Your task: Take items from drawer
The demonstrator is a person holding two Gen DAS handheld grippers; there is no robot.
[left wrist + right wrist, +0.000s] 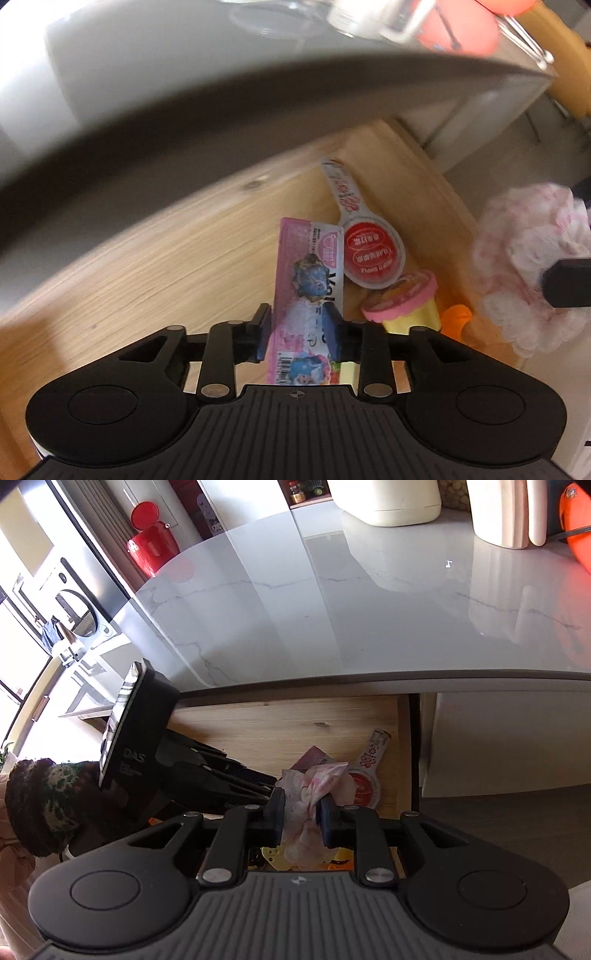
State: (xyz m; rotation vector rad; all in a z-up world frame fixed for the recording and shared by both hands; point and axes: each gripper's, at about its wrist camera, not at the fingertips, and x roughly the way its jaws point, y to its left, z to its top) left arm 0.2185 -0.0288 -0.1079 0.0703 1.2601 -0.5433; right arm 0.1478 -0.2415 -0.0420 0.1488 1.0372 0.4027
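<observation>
The wooden drawer (155,258) is pulled out under the grey countertop (369,609). My left gripper (300,336) is shut on a pink printed packet (306,280) that stands up between its fingers inside the drawer. Beside the packet lie a red-lidded sauce cup with a long tab (371,254) and a yellow cup with a pink lid (402,302). My right gripper (303,818) is shut on a crumpled pink-and-white wrapper (314,790), held above the drawer's right part; this wrapper (532,266) also shows at the right in the left wrist view.
An orange object (458,317) lies low in the drawer near the yellow cup. On the countertop stand cream containers (388,502) and an orange thing (576,524). A red bin (151,546) stands far left. A knitted sleeve (40,805) holds the left gripper's handle.
</observation>
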